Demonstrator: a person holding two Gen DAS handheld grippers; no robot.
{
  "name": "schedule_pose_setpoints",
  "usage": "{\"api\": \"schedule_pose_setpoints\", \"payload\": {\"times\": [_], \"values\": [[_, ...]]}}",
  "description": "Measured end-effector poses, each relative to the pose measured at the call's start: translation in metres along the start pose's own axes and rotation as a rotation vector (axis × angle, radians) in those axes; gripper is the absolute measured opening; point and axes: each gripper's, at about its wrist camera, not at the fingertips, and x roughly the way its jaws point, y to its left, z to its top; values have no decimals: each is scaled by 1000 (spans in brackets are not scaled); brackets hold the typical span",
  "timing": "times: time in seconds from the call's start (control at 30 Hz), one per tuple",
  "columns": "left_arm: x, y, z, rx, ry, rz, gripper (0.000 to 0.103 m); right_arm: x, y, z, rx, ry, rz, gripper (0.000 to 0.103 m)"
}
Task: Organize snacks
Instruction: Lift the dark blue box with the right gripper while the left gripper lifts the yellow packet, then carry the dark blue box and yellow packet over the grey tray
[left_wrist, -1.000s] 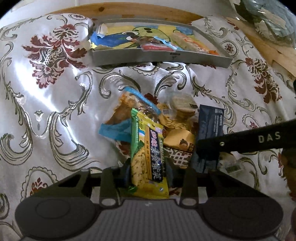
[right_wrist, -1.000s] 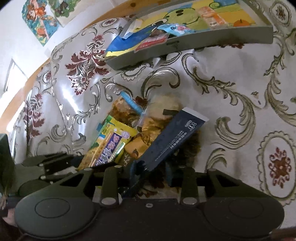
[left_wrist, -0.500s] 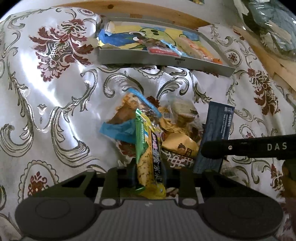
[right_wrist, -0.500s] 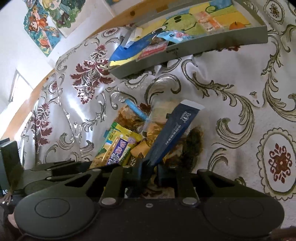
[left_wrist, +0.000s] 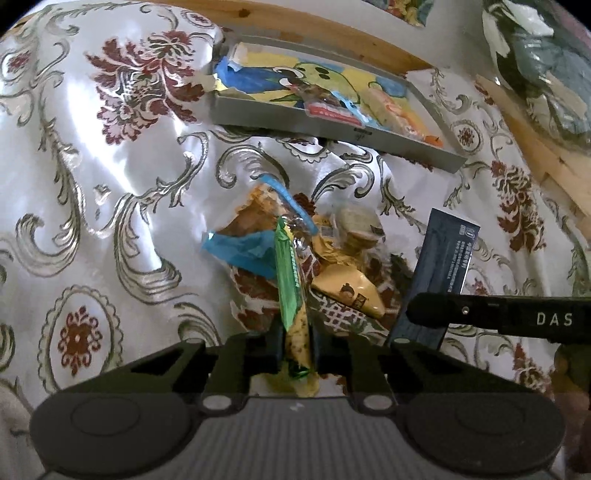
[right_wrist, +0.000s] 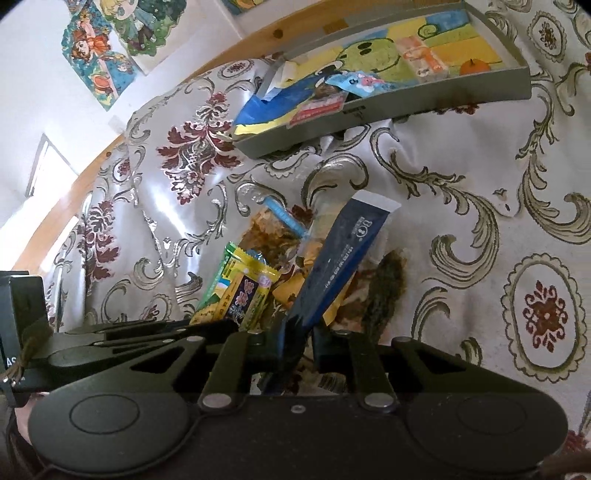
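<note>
Green-and-yellow wrapper first: your left gripper (left_wrist: 297, 341) is clamped on the near end of the green and yellow snack bar (left_wrist: 290, 273), which stands on edge and tilts up over the snack pile (left_wrist: 332, 258). Your right gripper (right_wrist: 297, 341) is likewise closed on the lower end of the dark blue packet (right_wrist: 340, 258), which slants up and away above the right edge of that pile. In the left wrist view the same blue packet (left_wrist: 441, 273) sits just right of the pile, with the right gripper's black finger (left_wrist: 480, 310) crossing in front of it. The pile itself lies on the floral satin cloth (left_wrist: 92, 177) and holds a blue-sealed clear bag (left_wrist: 266, 218), a round-biscuit pack (left_wrist: 356, 225) and a tan pouch (left_wrist: 347, 291), all touching one another. Beyond the pile, well apart from it, stands the grey tray (right_wrist: 388, 114), already holding a red-and-white packet (right_wrist: 317, 107), an orange-printed pack (right_wrist: 421, 59) and a small orange fruit (right_wrist: 474, 66). Both held items are clear of the tray.
</note>
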Motion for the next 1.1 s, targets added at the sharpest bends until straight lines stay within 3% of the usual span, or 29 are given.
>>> {"api": "schedule_pose_setpoints", "payload": {"times": [0.33, 0.43, 1.1], "values": [[-19, -9, -8, -33, -37, -2, 15, -21, 1, -3, -17, -32, 34, 10], [-19, -14, -11, -11, -18, 63, 15, -25, 3, -5, -28, -37, 43, 10], [-45, -26, 6, -44, -90, 22, 15, -49, 2, -12, -19, -63, 50, 9]]}}
